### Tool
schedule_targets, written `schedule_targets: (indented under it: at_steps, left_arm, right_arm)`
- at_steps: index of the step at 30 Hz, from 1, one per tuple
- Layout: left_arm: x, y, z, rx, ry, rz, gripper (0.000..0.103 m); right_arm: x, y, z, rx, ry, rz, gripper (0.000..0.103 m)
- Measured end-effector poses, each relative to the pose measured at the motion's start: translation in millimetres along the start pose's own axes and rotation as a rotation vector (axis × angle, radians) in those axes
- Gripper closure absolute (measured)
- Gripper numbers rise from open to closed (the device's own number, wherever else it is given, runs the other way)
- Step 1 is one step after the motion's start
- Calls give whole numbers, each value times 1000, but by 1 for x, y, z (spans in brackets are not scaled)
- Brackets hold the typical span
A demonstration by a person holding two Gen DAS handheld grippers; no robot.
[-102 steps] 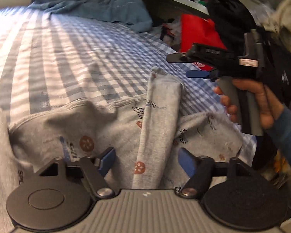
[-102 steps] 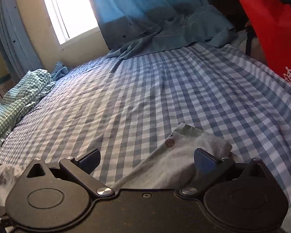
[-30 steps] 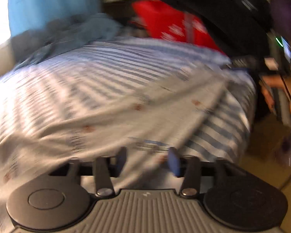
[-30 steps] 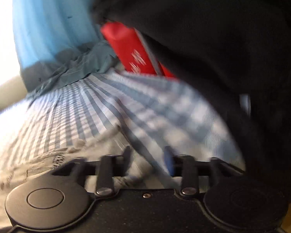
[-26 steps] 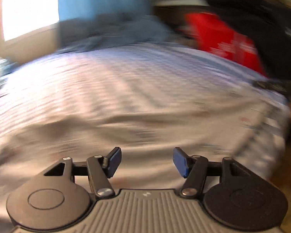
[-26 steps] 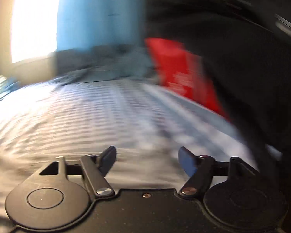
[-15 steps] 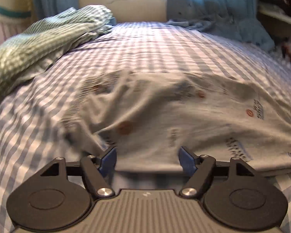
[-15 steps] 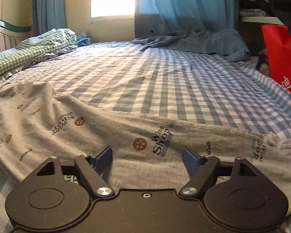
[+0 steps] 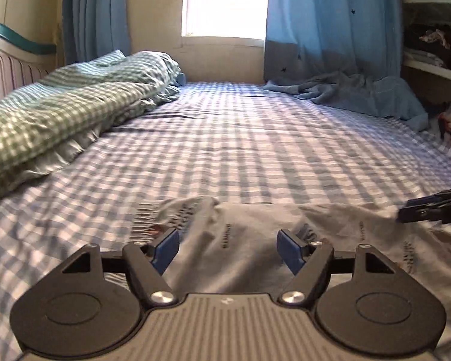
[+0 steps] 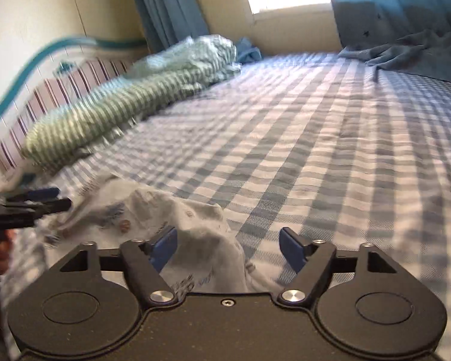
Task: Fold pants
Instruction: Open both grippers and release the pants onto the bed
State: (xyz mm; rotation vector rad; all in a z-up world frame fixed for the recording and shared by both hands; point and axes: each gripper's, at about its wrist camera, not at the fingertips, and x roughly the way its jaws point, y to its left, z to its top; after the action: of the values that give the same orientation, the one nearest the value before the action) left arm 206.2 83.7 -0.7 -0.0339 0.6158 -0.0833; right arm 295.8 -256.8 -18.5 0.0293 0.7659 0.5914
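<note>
Grey printed pants (image 9: 249, 240) lie stretched along the near edge of the blue checked bed (image 9: 255, 150). My left gripper (image 9: 227, 249) hovers open just over the cloth, and its pads (image 9: 165, 248) press nothing. The right gripper's fingers (image 9: 430, 207) show at the right edge of this view, low over the pants. In the right wrist view a bunched end of the pants (image 10: 195, 228) rises between the jaws of my right gripper (image 10: 228, 248). Those jaws are closing; the cloth lies against the left pad (image 10: 164, 248) while the right pad stands clear. The left gripper (image 10: 36, 201) and a hand (image 10: 0, 252) sit at far left.
A rumpled green checked quilt (image 9: 60, 111) lies along the headboard (image 10: 60, 90) on the left. A blue curtain (image 9: 330, 24) hangs at the window, with blue cloth (image 9: 360, 93) heaped on the far right of the bed. Shelves (image 9: 436, 30) stand at the right.
Both views have swung away from the red bag and dark clutter toward the window and headboard. The right gripper now sits over a bunched end of the pants instead of flat cloth.
</note>
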Motion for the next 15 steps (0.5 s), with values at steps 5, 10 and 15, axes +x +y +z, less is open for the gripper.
schedule_targets:
  at_steps: [5, 10, 15]
  left_arm:
    - [6, -16, -15, 19, 24, -70, 26]
    - [20, -22, -40, 37, 116, -19, 26]
    - [15, -27, -57, 58, 97, 30, 25]
  right_arm:
    - [2, 12, -13, -20, 27, 53, 99]
    - [-32, 58, -42, -204, -11, 46, 101]
    - [-28, 66, -52, -236, 25, 84, 81]
